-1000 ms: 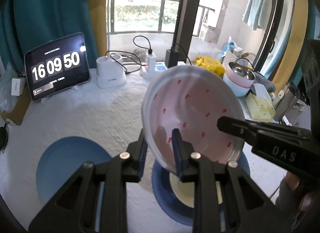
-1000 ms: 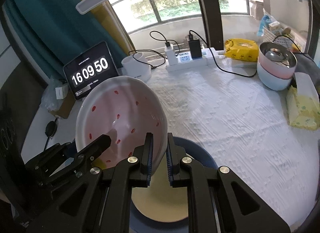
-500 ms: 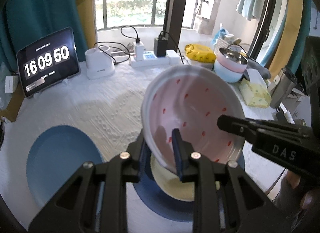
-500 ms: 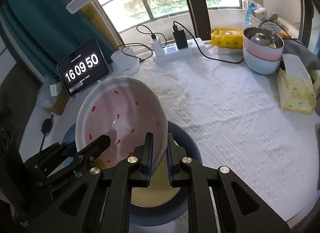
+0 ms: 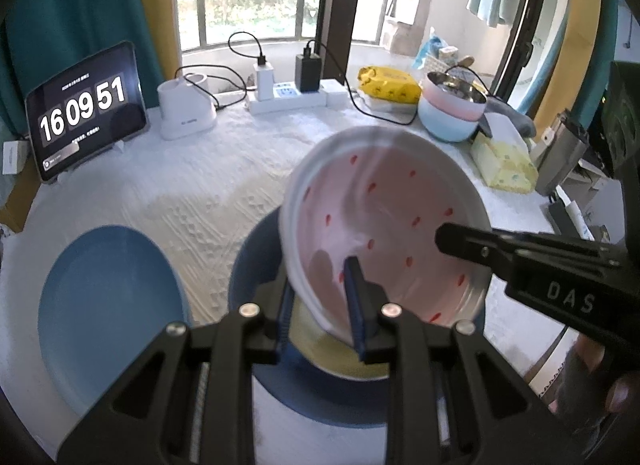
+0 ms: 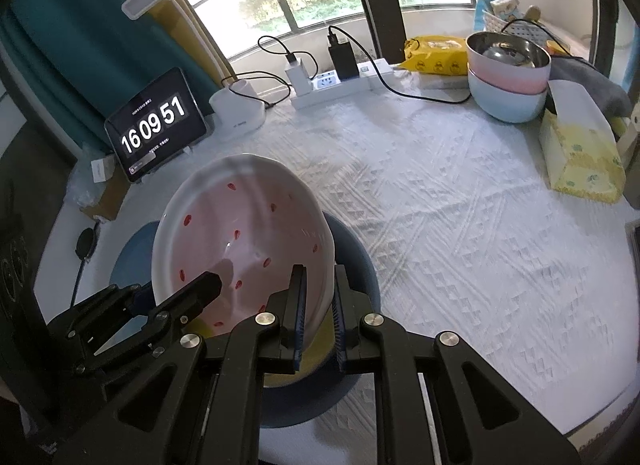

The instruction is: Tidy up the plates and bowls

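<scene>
both claws angled steeply down over the tabletop [image 6: 460,225], sharing one load. left claw [image 5: 320,313] pinching the near-left rim of the pink bowl with red seed marks [image 5: 384,217], one blue-padded finger inside the bowl, the other outside under the rim. right claw [image 6: 318,309] pressed nearly together on the opposite rim of the same bowl, one pad inside, one outside. bowl tilted, its open side facing the cameras, held in the air just above a yellow plate [image 5: 340,353] that sits in a dark blue plate [image 5: 256,265]. whether the bowl's lower edge touches the yellow plate cannot be told. a lighter blue plate [image 5: 108,305] lying flat just beside the dark one, on the left in the left wrist view. stacked bowls [image 6: 508,69], steel in pink in pale blue, at the far right edge of the tabletop. part of a hand [image 5: 600,385] visible low at the right, behind the right claw's body.

"das" printed in pale letters on the right claw's side. tablet clock [image 5: 86,109] reading "16 09 51", small text above and below it too fine to read.
</scene>
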A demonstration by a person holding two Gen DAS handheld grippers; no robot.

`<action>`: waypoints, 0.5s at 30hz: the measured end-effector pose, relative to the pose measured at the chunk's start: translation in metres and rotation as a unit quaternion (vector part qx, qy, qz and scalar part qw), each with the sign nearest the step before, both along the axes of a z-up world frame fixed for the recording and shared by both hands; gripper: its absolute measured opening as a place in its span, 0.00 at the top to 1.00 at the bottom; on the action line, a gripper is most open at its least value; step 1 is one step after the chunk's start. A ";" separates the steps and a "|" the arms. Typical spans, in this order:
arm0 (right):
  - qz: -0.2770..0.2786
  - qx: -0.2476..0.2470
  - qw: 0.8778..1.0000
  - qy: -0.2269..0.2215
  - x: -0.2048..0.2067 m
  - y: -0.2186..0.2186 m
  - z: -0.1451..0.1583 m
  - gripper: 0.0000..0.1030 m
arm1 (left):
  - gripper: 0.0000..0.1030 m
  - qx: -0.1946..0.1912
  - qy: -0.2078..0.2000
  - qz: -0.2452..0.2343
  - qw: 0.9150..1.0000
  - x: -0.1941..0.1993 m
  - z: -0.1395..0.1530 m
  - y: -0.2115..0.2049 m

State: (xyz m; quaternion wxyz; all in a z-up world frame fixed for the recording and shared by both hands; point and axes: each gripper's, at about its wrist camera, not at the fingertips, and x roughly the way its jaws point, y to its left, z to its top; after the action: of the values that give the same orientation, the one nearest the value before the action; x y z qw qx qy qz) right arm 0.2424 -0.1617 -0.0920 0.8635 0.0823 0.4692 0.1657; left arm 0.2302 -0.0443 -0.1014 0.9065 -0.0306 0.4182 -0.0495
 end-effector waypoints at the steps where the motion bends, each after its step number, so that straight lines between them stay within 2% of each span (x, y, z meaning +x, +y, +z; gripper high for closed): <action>1: 0.000 -0.001 1.000 0.001 0.000 0.000 -0.001 0.87 | 0.76 0.000 0.001 0.000 1.000 -0.001 -0.001 0.000; 15: -0.001 -0.020 1.000 0.011 -0.004 0.005 -0.014 0.87 | 0.76 0.005 0.016 -0.001 1.000 -0.005 -0.014 -0.001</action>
State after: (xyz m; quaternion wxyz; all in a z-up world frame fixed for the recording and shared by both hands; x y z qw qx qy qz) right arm 0.2380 -0.1566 -0.1057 0.8599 0.0674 0.4817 0.1550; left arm 0.2248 -0.0456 -0.1156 0.9000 -0.0263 0.4325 -0.0483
